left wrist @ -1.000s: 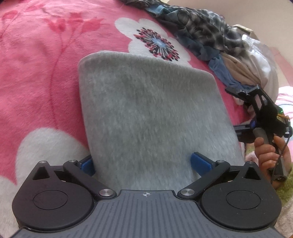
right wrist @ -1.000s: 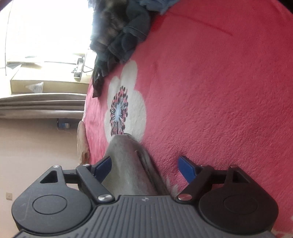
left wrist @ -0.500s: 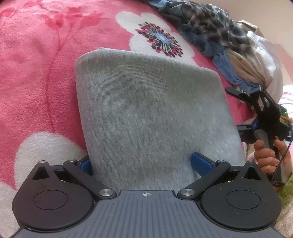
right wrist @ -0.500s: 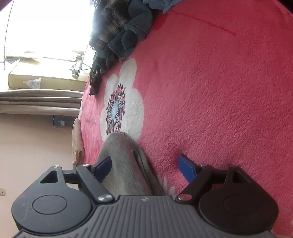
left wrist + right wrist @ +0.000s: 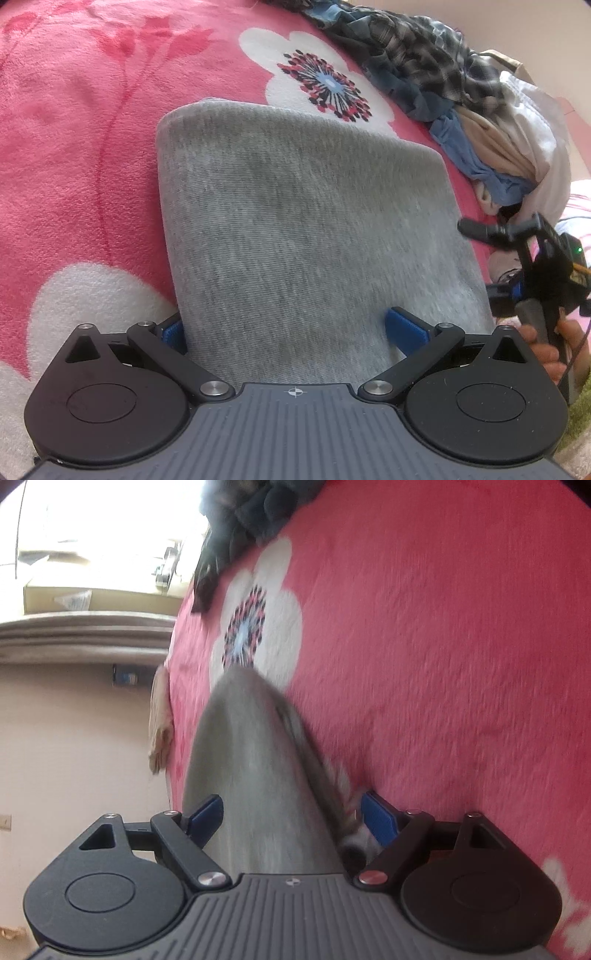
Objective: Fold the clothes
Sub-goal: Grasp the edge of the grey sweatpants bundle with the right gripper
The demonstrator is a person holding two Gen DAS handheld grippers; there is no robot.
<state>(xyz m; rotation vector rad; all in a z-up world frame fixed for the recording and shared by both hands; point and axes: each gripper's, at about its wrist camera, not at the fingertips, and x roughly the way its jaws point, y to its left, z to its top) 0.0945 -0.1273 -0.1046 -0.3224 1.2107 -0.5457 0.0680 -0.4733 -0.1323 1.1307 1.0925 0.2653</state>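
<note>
Now the folded grey cloth point(image 5: 306, 236) lay flat on the pink blanket point(image 5: 74, 147). Both the left gripper point(image 5: 284, 328) and right gripper point(image 5: 291, 816) stood spread wide around its edges, pinching nothing. Closing both together would have lifted it evenly.

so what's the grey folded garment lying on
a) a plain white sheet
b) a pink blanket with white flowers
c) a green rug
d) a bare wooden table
b: in the left wrist view the grey folded garment lies flat on the pink blanket, whose white flower shows just beyond the garment's far edge.
</note>
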